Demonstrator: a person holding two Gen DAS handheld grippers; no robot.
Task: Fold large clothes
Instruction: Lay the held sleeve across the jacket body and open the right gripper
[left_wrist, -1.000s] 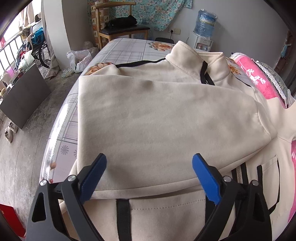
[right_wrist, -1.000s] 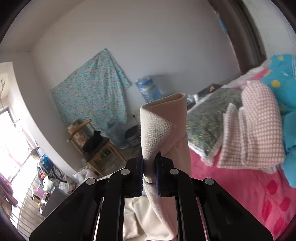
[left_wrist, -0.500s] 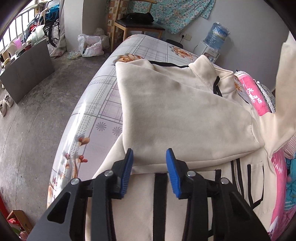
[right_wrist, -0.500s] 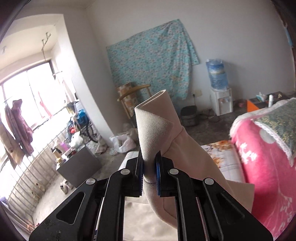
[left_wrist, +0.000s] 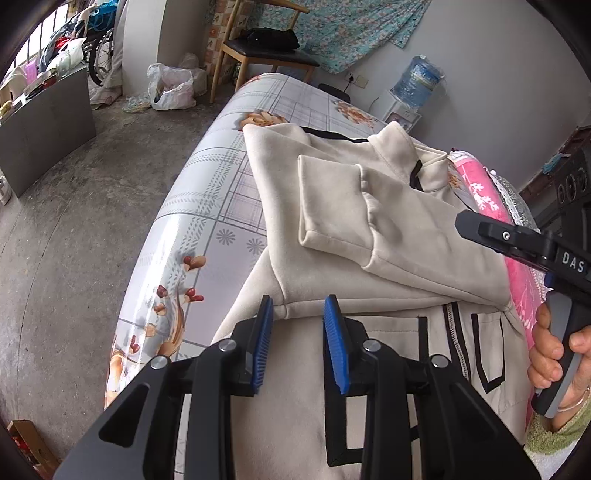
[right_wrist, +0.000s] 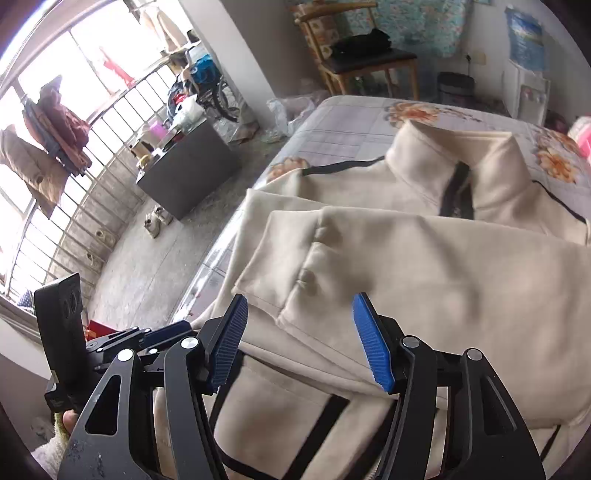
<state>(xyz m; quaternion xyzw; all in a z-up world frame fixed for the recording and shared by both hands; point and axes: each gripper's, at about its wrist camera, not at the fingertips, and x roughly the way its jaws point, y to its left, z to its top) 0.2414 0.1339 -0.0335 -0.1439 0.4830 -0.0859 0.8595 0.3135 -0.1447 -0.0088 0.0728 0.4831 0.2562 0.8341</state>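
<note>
One cream zip jacket (left_wrist: 391, 236) with black trim lies flat on the bed's floral plastic-covered mattress (left_wrist: 207, 206), collar toward the far wall and hem toward the cameras, so its long axis runs along the bed. Both sleeves are folded across the chest: one lies straight across and the second (right_wrist: 424, 266) sits on top of it, its cuff (left_wrist: 328, 199) reaching toward the floor-side edge. Two grippers are in view. The left gripper (left_wrist: 298, 325) hovers over the lower sleeve edge with its blue pads (left_wrist: 263, 343) parted and nothing between them. The right gripper (right_wrist: 299, 332) is spread wide just above the top sleeve's cuff, also holding nothing; in the left view its black body sits at the right edge, held by the person's right hand (left_wrist: 554, 354). Past the bed's head stand one wooden chair (left_wrist: 258, 51) with a dark bundle on its seat and one water dispenser (left_wrist: 410, 92). A pink blanket (left_wrist: 491, 206) lies beside the jacket's right side.
</note>
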